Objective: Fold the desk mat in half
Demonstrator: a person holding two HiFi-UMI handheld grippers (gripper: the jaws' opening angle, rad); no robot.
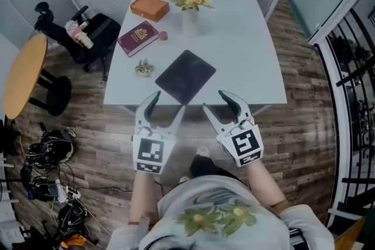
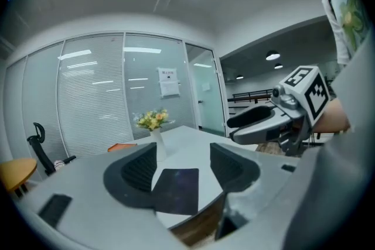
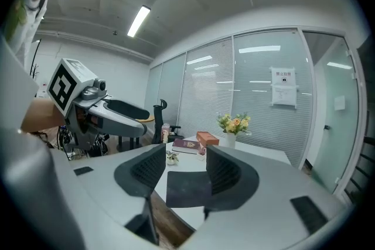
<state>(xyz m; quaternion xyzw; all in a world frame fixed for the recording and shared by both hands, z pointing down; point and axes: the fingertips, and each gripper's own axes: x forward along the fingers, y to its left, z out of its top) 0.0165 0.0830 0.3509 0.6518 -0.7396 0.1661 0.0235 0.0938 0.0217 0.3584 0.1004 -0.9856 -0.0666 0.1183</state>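
Left gripper (image 1: pixel 169 101) and right gripper (image 1: pixel 214 99) with jaws apart and empty, just short of the near edge of the white table (image 1: pixel 246 38). Ahead between both, flat on the table: dark desk mat (image 1: pixel 185 76), lying askew, long axis from near-left to far-right, one corner toward the grippers. About equally near to both.

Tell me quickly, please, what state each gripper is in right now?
Left gripper: open, empty, not touching the dark rectangular desk mat.
Right gripper: open, empty, also clear of the mat.
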